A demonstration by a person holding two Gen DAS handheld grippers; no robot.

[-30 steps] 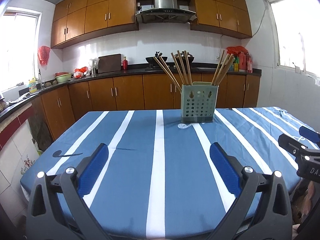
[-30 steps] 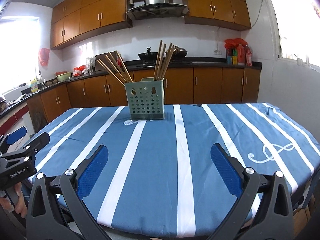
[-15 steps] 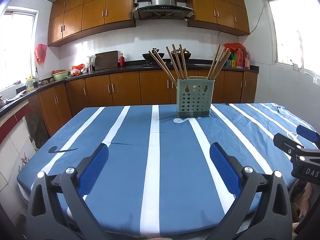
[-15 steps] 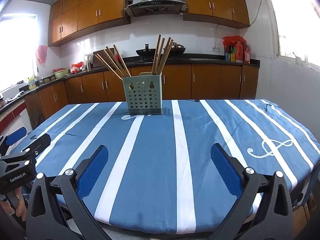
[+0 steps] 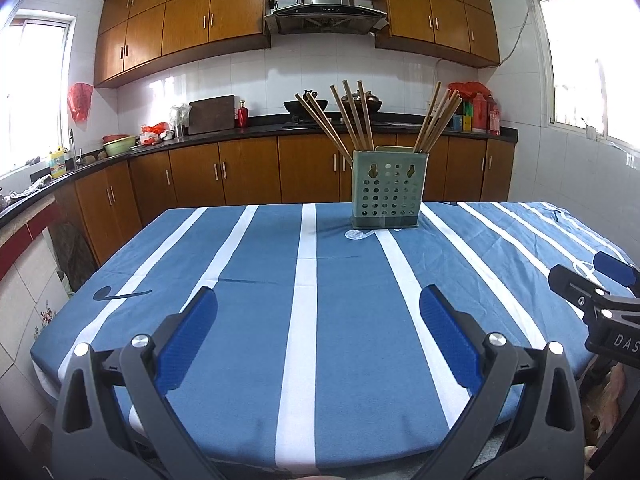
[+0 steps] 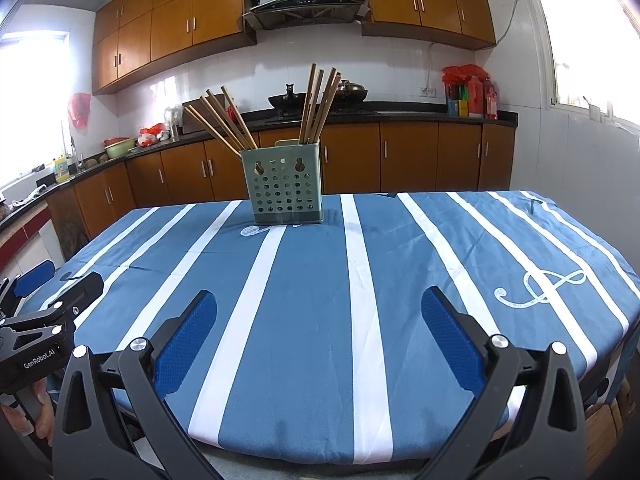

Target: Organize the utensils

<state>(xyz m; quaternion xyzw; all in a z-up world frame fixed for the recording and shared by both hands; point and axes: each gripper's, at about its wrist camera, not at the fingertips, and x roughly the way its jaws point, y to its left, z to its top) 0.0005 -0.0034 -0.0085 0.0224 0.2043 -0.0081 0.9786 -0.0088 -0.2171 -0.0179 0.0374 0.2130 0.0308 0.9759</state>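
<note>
Both jaws wide, empty; chopstick holder [image 5: 386, 190] upright far across table [image 5: 248, 264], well beyond jaws

Daylight poured in from blown-out windows [image 5: 592, 60] at both sides, glaring white. The room was bright and sharp; fisheye bending curved the edges, with dark corners.

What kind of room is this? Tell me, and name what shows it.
A home kitchen, most likely. A range hood hangs over a wok on the dark counter, wooden cabinets line the walls, and a holder of chopsticks stands on a table with a blue striped cloth.
</note>
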